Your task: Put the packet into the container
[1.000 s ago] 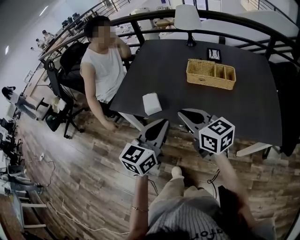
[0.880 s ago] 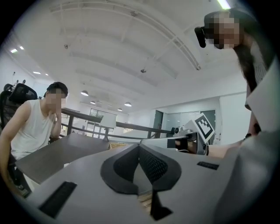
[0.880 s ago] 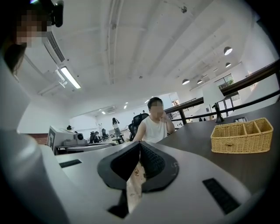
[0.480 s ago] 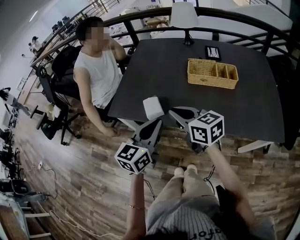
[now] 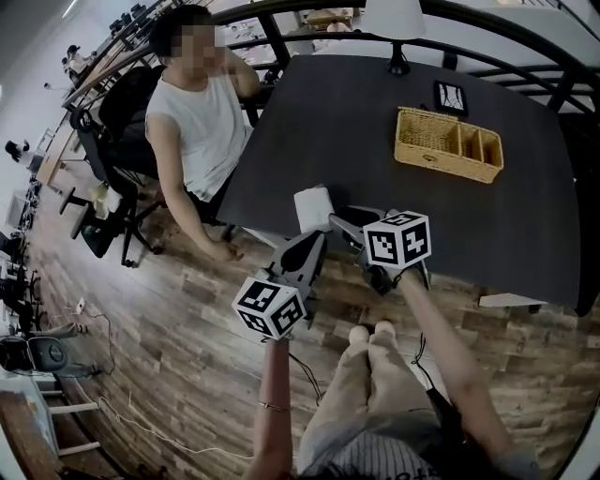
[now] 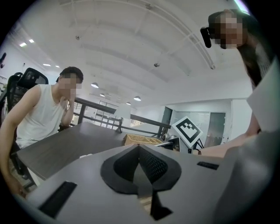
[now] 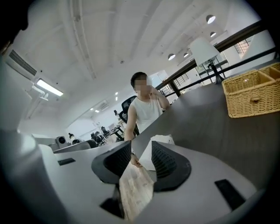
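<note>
At the dark table (image 5: 356,122), right tool (image 7: 142,153) has just opened wide, packet (image 5: 314,206) untouched ahead; left tool (image 6: 139,151) closed, empty.

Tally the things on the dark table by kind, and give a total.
White packet: 1
Wicker basket: 1
Lamp: 1
Black-framed card: 1
Total: 4

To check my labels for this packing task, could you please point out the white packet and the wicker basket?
white packet (image 5: 312,205), head view, middle of its top face.
wicker basket (image 5: 441,157), head view, its front outer wall.
</note>
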### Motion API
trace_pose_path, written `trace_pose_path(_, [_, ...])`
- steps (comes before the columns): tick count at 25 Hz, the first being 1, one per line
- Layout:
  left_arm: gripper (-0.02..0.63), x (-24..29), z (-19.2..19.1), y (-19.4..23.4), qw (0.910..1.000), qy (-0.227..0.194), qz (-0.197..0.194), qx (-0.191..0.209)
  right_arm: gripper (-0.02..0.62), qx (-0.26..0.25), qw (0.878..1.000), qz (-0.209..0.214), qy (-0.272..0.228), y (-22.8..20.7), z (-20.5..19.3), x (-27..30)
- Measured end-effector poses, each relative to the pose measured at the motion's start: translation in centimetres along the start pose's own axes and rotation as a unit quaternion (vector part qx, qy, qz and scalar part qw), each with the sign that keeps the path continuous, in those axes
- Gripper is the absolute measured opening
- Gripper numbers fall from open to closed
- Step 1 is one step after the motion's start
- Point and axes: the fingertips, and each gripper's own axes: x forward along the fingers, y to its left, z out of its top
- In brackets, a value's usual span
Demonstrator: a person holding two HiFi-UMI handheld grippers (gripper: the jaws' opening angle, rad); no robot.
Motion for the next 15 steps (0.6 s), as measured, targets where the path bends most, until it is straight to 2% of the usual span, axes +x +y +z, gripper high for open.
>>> trace_pose_path(3, [0.008, 0.1, -0.5, 1.2, 0.9999, 0.007, 0.011, -0.002, 0.146, 0.015, 1.000, -0.016, 0.009, -1.8, -0.6, 2.1])
trace_pose_path(15, [0.008, 1.3, -2.1, 4.0, 0.9992, 0.031, 0.025, -0.007, 0.155, 0.054, 0.996, -0.065, 0.032, -5.4, -3.4, 6.7])
